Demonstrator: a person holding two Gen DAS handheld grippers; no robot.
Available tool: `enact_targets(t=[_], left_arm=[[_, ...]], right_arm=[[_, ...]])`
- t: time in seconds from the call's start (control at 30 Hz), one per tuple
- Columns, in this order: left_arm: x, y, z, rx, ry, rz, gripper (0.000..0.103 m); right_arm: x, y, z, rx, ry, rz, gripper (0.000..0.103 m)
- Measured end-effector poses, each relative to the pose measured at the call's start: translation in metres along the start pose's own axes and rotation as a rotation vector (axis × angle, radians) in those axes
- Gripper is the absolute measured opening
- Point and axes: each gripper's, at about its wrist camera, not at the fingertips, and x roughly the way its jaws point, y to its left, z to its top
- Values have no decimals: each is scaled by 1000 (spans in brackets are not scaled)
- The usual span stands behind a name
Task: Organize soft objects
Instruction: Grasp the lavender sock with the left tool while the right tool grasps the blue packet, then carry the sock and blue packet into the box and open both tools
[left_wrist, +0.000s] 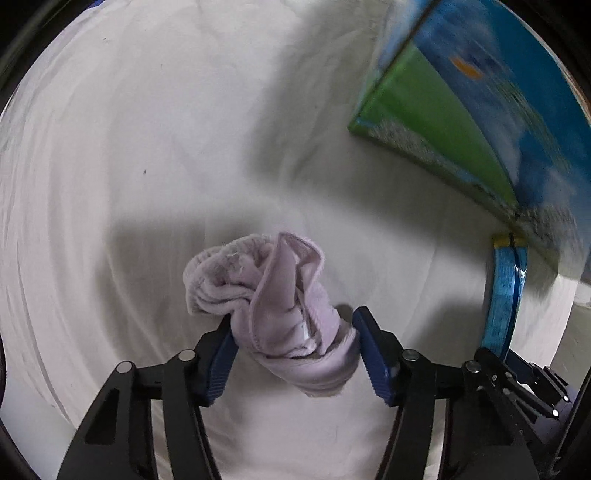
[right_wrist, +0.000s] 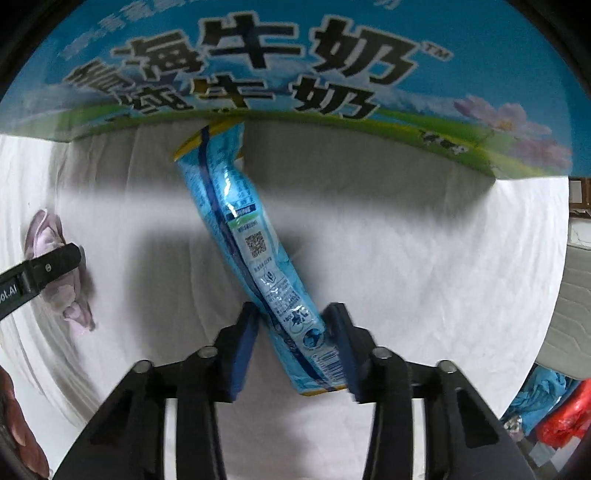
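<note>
A crumpled lilac cloth (left_wrist: 258, 280) stands up from the white sheet (left_wrist: 129, 147), and my left gripper (left_wrist: 294, 317) is shut on its lower part, both blue pads against the fabric. A long light-blue snack packet (right_wrist: 251, 240) lies on the sheet with its far end at the box. My right gripper (right_wrist: 294, 308) is shut on the packet's near end. The right wrist view also catches the lilac cloth (right_wrist: 48, 236) at far left with a black finger of the left gripper (right_wrist: 48, 266) over it. The left wrist view shows the packet (left_wrist: 504, 295) edge-on at right.
A large blue and green milk carton box (right_wrist: 295, 55) stands on the sheet just behind the packet, seen too as the box (left_wrist: 461, 92) at upper right. The sheet's edge (right_wrist: 554, 295) runs down the right, with blue and red bags (right_wrist: 561, 417) beyond. A hand (right_wrist: 14, 424) shows at lower left.
</note>
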Motion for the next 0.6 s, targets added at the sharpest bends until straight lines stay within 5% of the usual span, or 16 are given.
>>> enact_targets(t=[0.17, 0.37, 0.53, 0.6], left_arm=[[1, -12, -27, 40, 8, -9, 57], [16, -27, -49, 93, 57, -19, 58], [39, -26, -60, 107, 85, -16, 100], [46, -31, -61, 141, 90, -13, 103]], right_arm=[[2, -8, -22, 53, 44, 46, 25], [3, -9, -39, 45, 77, 97, 27], [9, -1, -32, 6, 75, 59, 28], [11, 5, -34, -9, 67, 42, 31]])
